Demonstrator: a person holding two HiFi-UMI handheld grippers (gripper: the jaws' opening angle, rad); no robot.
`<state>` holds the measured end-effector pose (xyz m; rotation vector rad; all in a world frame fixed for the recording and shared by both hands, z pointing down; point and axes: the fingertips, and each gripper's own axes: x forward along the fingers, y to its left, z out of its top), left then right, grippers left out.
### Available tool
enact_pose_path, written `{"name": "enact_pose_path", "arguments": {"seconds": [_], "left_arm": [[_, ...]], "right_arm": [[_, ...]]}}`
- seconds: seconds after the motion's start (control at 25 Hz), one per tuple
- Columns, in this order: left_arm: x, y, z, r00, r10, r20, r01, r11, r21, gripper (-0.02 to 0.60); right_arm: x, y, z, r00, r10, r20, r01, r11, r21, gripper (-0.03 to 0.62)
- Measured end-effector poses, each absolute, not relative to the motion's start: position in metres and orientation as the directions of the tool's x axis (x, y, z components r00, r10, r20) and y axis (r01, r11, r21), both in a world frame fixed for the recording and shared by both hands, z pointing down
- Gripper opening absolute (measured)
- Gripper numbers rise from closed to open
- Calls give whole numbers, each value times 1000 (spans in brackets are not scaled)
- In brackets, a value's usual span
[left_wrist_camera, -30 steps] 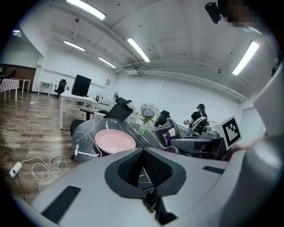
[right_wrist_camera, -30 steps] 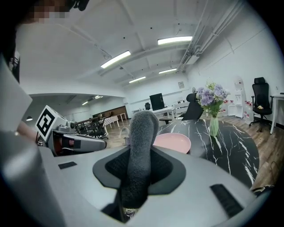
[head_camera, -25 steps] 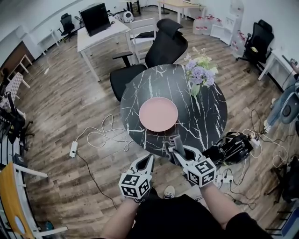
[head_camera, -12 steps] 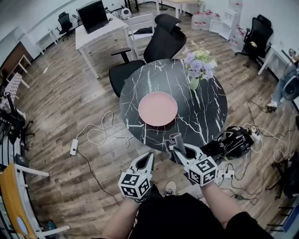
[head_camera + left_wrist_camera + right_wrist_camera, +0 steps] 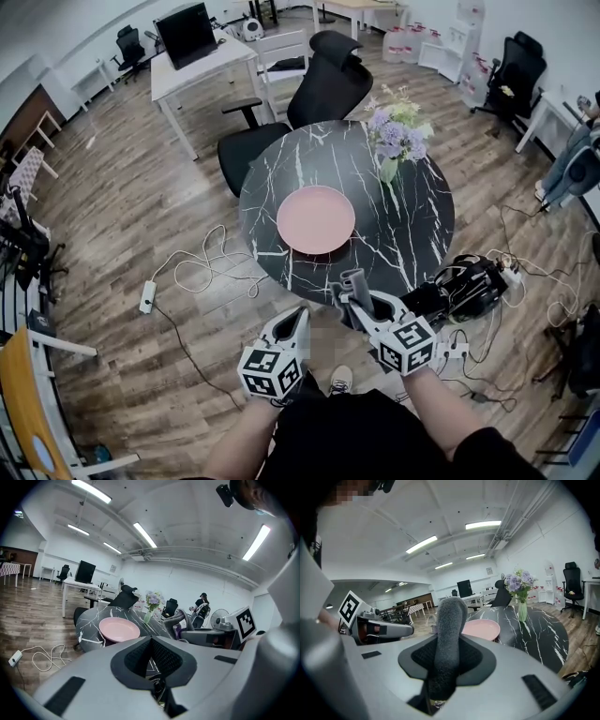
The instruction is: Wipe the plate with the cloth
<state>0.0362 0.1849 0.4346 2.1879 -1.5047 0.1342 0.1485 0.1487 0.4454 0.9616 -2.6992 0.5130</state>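
the right claw is clamped on a grey cloth that stands up between its jaws, at the near edge of the surface. the left claw is closed tight and empty, just to its left. the pink plate sits mid-surface, left of a vase of flowers.

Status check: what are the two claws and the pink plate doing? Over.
Right claw shut on cloth. Left claw shut, empty. Plate on table, untouched, claws short of it. Flowers beyond plate, not in the way.
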Motion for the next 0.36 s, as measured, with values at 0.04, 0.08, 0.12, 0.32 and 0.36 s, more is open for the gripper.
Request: {"name": "enact_pose_path", "arguments": {"seconds": [0.04, 0.08, 0.12, 0.32, 0.36], "left_arm": [[36, 185, 435, 390, -855, 342, -902, -280, 329, 18], [36, 185, 435, 390, -854, 344, -902, -279, 330, 18], [37, 185, 436, 390, -854, 345, -902, -278, 332, 18], [39, 186, 436, 395, -851, 347, -900, -281, 334, 18], [40, 187, 437, 395, -850, 348, -900, -282, 333, 18]], "right_arm": [[149, 149, 445, -759, -563, 327, -644, 724, -247, 106], [149, 150, 445, -759, -562, 328, -644, 724, -248, 106], [149, 150, 446, -759, -562, 329, -644, 724, -249, 106], [153, 152, 448, -756, -564, 331, -647, 721, -249, 106], [153, 152, 448, -756, -564, 331, -647, 721, -249, 106]]}}
